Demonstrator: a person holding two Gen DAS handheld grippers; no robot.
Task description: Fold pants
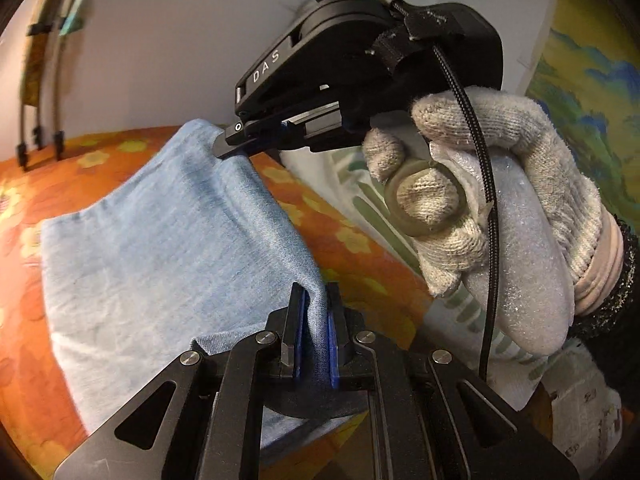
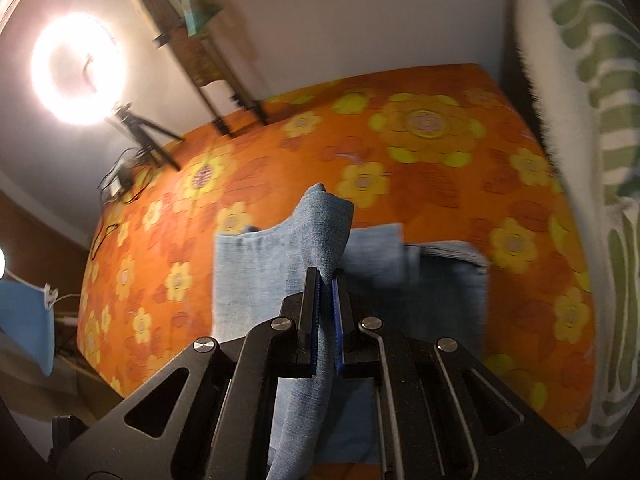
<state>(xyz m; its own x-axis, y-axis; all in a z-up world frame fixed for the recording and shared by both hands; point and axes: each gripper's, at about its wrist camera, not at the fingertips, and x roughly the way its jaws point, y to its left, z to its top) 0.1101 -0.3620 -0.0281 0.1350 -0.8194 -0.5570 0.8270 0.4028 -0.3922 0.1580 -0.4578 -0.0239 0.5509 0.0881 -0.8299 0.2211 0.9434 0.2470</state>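
Light-blue pants [image 1: 160,248] are held lifted over an orange flowered bed [image 1: 352,240], one edge clamped in the left tongs [image 1: 316,320] nearby and the right tongs [image 1: 236,140] farther off.

Left wrist view: the pants [image 1: 160,248] run under the left tool [image 1: 316,300] and off the lower edge; the grasped fold is hidden between its fingers. The right tool [image 1: 232,148] covers the far corner of cloth. Wall rack [image 1: 44,80] blurred. Right wrist view: the bed [image 2: 420,152] is cut off at its near edge; the pants' right hem [image 2: 460,256] is smeared; the tripod's cables [image 2: 120,176] are too small to resolve.
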